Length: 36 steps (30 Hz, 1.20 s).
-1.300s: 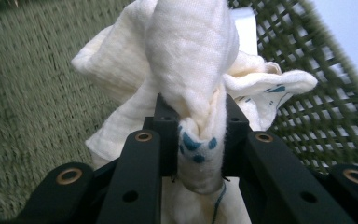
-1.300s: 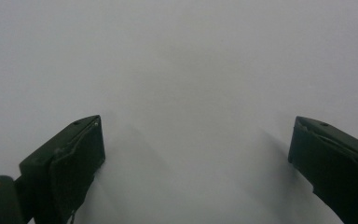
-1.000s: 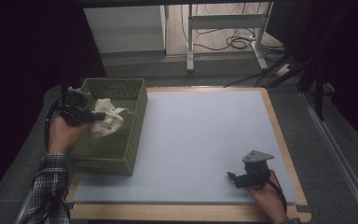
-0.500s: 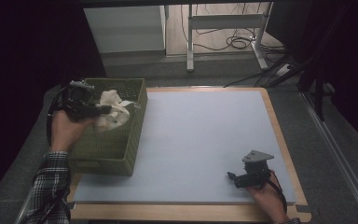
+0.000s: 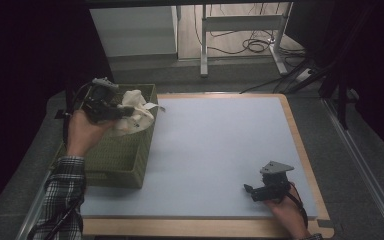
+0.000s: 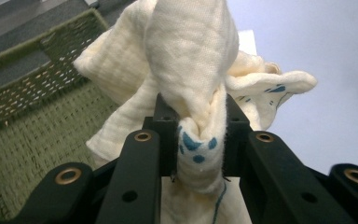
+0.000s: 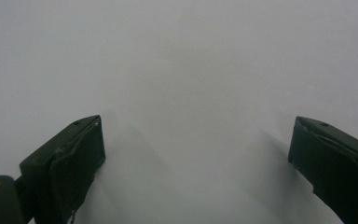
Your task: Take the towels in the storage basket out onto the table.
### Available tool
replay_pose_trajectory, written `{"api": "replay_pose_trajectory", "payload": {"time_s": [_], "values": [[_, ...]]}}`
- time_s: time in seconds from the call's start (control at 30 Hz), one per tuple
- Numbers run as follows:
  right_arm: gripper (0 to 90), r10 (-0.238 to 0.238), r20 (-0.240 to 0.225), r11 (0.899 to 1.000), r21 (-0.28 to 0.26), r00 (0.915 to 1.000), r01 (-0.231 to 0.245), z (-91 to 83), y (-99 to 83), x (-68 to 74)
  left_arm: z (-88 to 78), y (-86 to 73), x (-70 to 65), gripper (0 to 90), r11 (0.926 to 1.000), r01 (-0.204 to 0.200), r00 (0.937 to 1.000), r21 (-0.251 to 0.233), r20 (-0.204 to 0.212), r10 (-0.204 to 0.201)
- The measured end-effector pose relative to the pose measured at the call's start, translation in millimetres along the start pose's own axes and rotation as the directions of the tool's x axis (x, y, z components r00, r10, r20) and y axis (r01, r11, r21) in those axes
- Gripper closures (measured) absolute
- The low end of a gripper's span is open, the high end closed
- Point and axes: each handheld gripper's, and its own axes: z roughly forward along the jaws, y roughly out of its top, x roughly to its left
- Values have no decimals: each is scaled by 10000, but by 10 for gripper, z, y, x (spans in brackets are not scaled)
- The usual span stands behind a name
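Note:
A cream cloth [image 5: 134,111] with blue marks hangs bunched above the green woven basket [image 5: 125,156] at the table's left side. My left gripper [image 5: 122,112] is shut on the cloth [image 6: 191,93], whose folds bulge out between the black jaws over the basket [image 6: 28,126]. Near the table's front right, my right gripper [image 5: 252,191] rests low over the pale blue mat [image 5: 220,150]. Its jaws stand wide apart with nothing between them, and the mat [image 7: 182,70] lies under them.
The mat sits on a wooden table edge [image 5: 305,150]. Beyond the table stand a white cabinet [image 5: 135,30] and a metal desk frame [image 5: 240,30] with cables on the floor. Dark curtains close in both sides.
My left gripper has lifted the cloth up out of the basket and carried it toward the basket's far right corner. The right gripper has stayed put.

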Motion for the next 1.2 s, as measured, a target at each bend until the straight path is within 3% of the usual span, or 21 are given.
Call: {"api": "replay_pose_trajectory", "payload": {"time_s": [0.47, 0.7, 1.2], "values": [[39, 9, -32, 10000, 9, 10000, -9, -1, 1, -3, 70, 354, -309, 740, 9980, -634, 9977, -34, 220, 635], [39, 26, -42, 10000, 12, 10000, -26, -2, 1, -2, 166, 524, -503, 741, 9947, -1026, 9932, -116, 533, 1031], [38, 71, -72, 10000, 14, 9999, -71, 5, 2, -9, 802, 569, -859, 737, 9883, -1505, 9796, 236, 1379, 1459]]}}
